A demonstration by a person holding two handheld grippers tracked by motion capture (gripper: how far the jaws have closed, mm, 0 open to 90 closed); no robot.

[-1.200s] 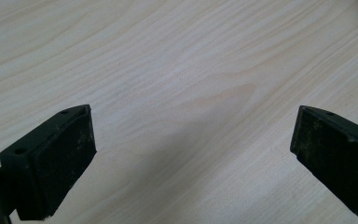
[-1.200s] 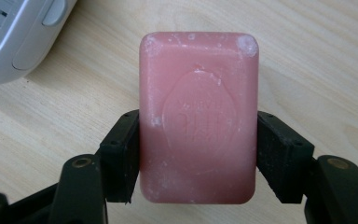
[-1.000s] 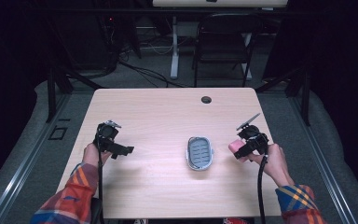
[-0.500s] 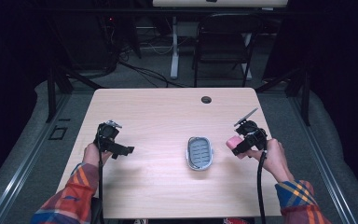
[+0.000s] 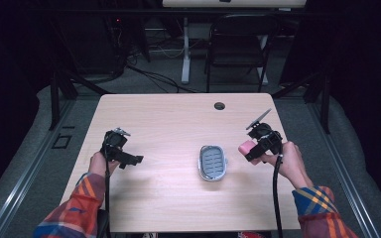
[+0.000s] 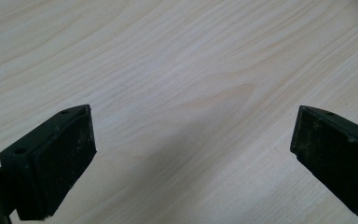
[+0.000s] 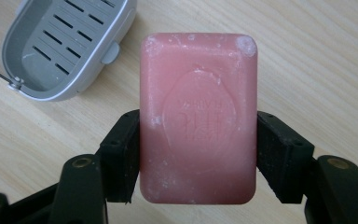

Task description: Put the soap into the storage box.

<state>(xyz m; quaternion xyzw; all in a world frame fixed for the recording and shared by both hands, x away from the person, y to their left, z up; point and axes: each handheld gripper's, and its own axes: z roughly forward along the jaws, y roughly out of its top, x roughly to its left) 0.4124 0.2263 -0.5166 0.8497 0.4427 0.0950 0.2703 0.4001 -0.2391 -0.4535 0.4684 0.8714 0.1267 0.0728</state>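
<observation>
A pink bar of soap (image 7: 198, 116) is clamped by its long sides between the jaws of my right gripper (image 7: 198, 161), which hangs above the table at the right (image 5: 254, 148). In the high view the soap (image 5: 246, 147) sticks out toward a grey slotted soap dish (image 5: 213, 162) lying near the table's middle. That dish (image 7: 60, 46) sits at the upper left of the right gripper view, apart from the soap. My left gripper (image 5: 131, 159) rests at the table's left, and its jaws (image 6: 186, 154) stand wide open over bare wood.
The light wooden table (image 5: 173, 124) has a round cable hole (image 5: 220, 105) near its far edge. A black chair (image 5: 238, 44) and desk legs stand on the floor beyond the table.
My right gripper has risen a little with the soap in it and shifted slightly. The left gripper and the soap dish have stayed where they were.
</observation>
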